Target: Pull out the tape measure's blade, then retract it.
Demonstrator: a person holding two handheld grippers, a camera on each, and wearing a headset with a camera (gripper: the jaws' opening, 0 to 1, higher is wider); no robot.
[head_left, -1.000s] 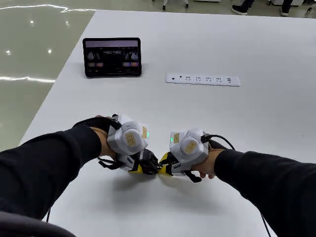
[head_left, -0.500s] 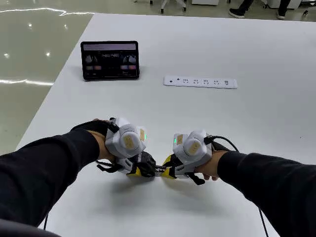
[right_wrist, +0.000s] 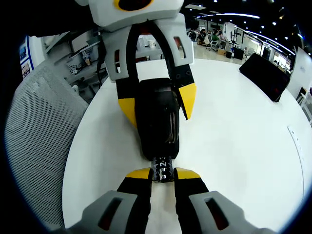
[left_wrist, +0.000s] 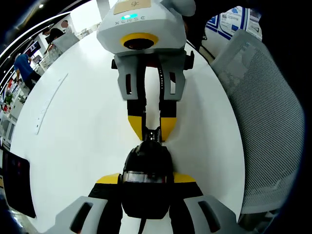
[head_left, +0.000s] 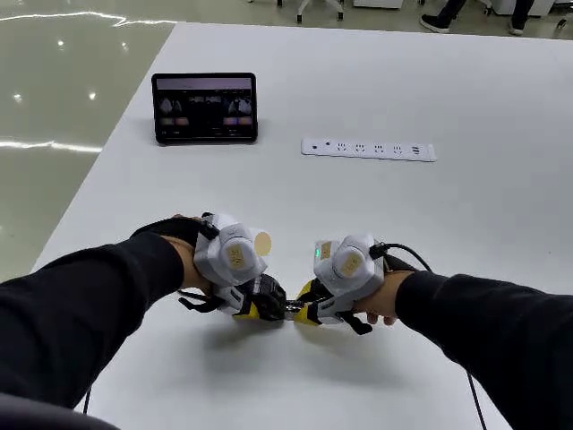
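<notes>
Tongs on my left [head_left: 261, 310] are clenched on the black tape measure [left_wrist: 146, 168], and the right tongs [head_left: 304, 313] pinch its blade [right_wrist: 162, 169] tip. Only a short stretch is out (barely more than a second ago). Both forearms converge low over the white worktop [head_left: 376, 215], nose to nose.

A white surface [head_left: 466, 81] is stretching away under bright light — a glossy greenish floor [head_left: 54, 107] is running along its left edge, mirroring ceiling lamps. A grey mesh chair [left_wrist: 263, 122] is standing against the surface's edge, and strip lights [right_wrist: 234, 15] are glowing overhead in the right gripper view.
</notes>
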